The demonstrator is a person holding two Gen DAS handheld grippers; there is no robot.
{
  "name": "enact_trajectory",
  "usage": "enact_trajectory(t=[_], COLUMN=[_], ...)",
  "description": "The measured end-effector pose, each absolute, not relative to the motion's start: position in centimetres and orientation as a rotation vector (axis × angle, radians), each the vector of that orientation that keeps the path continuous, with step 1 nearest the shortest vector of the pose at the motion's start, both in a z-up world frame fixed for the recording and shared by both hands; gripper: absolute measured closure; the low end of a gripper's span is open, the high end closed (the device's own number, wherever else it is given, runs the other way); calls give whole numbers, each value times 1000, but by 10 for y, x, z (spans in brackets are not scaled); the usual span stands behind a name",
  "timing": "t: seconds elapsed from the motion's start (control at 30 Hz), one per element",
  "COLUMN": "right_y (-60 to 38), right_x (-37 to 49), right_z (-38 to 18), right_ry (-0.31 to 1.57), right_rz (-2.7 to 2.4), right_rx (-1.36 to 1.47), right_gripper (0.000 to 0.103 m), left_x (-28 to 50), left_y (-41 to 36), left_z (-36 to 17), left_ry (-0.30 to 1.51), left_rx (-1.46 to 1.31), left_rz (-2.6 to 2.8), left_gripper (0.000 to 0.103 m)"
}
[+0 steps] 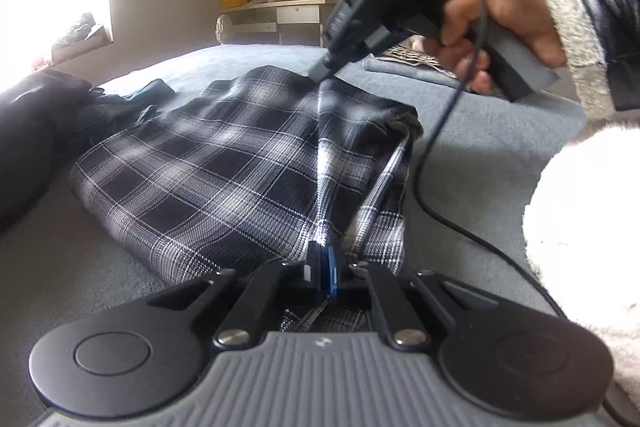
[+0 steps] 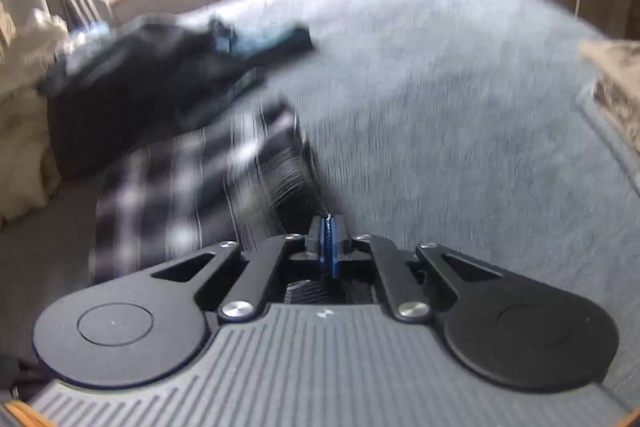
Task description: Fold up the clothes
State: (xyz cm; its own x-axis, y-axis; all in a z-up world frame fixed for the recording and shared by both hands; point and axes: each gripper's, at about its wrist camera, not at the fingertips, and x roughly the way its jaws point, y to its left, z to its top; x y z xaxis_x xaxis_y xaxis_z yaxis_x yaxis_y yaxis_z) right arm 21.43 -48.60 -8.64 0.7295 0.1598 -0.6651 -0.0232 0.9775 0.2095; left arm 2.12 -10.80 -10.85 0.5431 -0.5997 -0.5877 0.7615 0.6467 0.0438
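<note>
A black-and-white plaid garment (image 1: 208, 167) lies partly folded on a grey bed cover (image 1: 480, 131). My left gripper (image 1: 322, 261) is shut on its near edge, with cloth pinched between the blue pads. A hand holds my right gripper (image 1: 320, 74) at the garment's far edge, shut on the cloth there. A raised ridge of fabric runs taut between the two grippers. The right wrist view is blurred. In it my right gripper (image 2: 329, 227) is shut, and the plaid garment (image 2: 192, 179) runs from its fingertips off to the left.
A dark heap of clothes (image 1: 44, 123) (image 2: 132, 87) with a teal piece (image 1: 148, 91) lies to the left. Folded items (image 1: 408, 63) sit at the back right. A black cable (image 1: 440, 187) trails over the cover beside a white fluffy mass (image 1: 584, 211). A desk (image 1: 288, 15) stands by the wall.
</note>
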Motion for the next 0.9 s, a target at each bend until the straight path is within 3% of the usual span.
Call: enact_trajectory(t=[0.17,0.23,0.37,0.6,0.77,0.9], right_y=[-496,-511,-519,-456,-450,-468], right_x=[230,231,218,245,291,297], right_z=[-105,-111,-91,-64,-122,-127], right_ry=[799,831,723,632,825,843], right_rz=[19,-49,-69,235,123,48], right_rx=[195,260,275,0,-136,-72], right_gripper=[102,100,99,100,99,99], left_x=[26,29,30,58,64,65], left_y=[-105,-100,-80,-70,-86,-83], left_z=[-110,-108,-96,-94,-111,-112], left_ry=[594,606,575,610,630,634], left_rx=[286,243,157,13,33,-11], left_rz=[-834,-843,-852,-775,-759,-771], left_gripper=[96,89,62,61,56,51])
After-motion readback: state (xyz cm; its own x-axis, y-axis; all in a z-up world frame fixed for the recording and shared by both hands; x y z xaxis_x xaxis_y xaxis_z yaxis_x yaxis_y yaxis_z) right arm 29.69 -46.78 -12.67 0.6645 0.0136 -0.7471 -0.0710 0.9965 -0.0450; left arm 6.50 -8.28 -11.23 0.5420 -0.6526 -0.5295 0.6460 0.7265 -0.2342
